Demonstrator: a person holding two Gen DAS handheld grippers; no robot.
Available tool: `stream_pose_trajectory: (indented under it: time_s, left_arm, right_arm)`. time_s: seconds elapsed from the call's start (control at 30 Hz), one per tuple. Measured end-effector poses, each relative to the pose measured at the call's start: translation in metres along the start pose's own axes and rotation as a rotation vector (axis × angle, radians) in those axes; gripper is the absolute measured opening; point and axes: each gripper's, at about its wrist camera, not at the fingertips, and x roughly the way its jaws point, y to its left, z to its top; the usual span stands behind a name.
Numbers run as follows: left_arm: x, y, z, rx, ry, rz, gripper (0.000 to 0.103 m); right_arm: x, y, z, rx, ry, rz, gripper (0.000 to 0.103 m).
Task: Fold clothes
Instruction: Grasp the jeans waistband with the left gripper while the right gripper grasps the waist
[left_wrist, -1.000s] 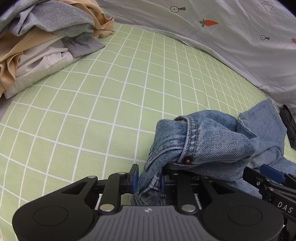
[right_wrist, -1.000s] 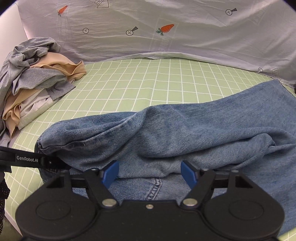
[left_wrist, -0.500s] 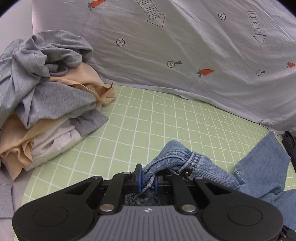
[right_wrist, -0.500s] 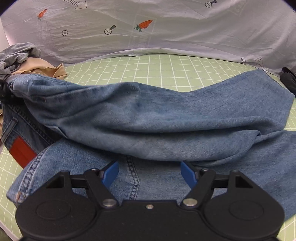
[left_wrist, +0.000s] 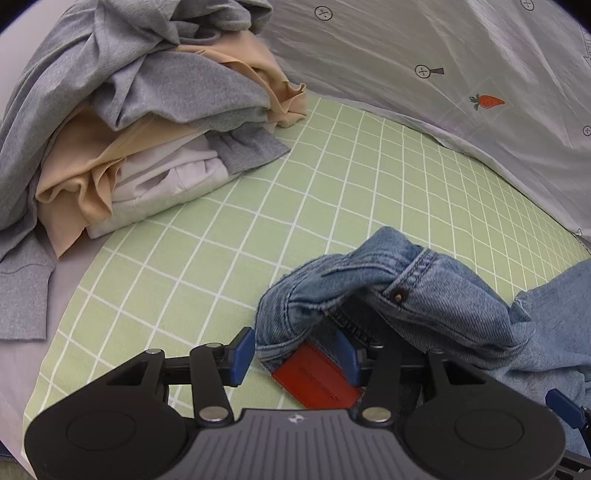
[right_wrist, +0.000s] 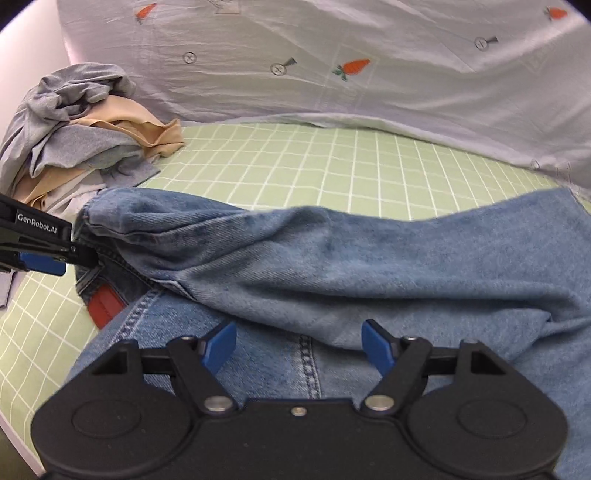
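Jeans: blue denim, lying on the green checked sheet of a bed, waistband end toward the pile of clothes, legs running off to the right in the right wrist view.
Fold so far: one part of the denim is laid over the other; the waistband end is bunched and domed rather than flat, with the red patch showing beneath it.
Step in hand: judged to be setting down the waistband after a first fold.
Left gripper: its jaws have just been opening; the bunched waistband sits between the blue pads but they stand apart from it, so it looks released.
Right gripper: jaws wide apart, hanging over the seat seam with nothing clamped; whether the pads touch the denim I cannot tell.
Next move calls for: flattening the bunched waistband and squaring its edge, then a fresh grasp at two corners for the next fold; the stiff denim will likely hold its hump unless pressed or pulled taut.
Pile of clothes: grey, beige and white garments heaped at the far left, apart from the jeans.
Backdrop: a pale carrot-print sheet rising behind the bed.
Hidden: the leg ends run out of frame at the right; the lower layer of the jeans is covered by the upper one and by the gripper bodies.
Hard to make out: the lettering on the red patch, and the left gripper's right pad, partly buried in denim.
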Motion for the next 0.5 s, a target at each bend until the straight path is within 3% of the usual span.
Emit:
stream_pose_trajectory:
  time_s: [0.07,0.3,0.33,0.37,0.43,0.5]
  left_arm:
    - [-0.001,0.007,-0.006,-0.023,0.022,0.001,0.052]
    - [0.011,0.012,-0.021,-0.047,0.108,0.052,0.052]
    - [0.011,0.012,-0.021,-0.047,0.115,0.059,0.052]
    - [0.012,0.012,-0.022,-0.047,0.121,0.067,0.052]
    - [0.013,0.012,-0.023,-0.044,0.132,0.079,0.052]
    - [0.015,0.011,-0.024,-0.042,0.141,0.087,0.052]
  right_arm:
    - [-0.003,0.010,0.007,-0.052,-0.048,0.028,0.089]
    - [0.027,0.041,0.034,-0.262,-0.093,0.067,0.087]
    - [0.033,0.042,0.038,-0.270,-0.092,0.074,0.072]
    - [0.037,0.038,0.045,-0.254,-0.093,0.082,0.048]
    - [0.045,0.032,0.060,-0.222,-0.096,0.098,0.032]
    - [0.053,0.024,0.075,-0.190,-0.103,0.111,0.025]
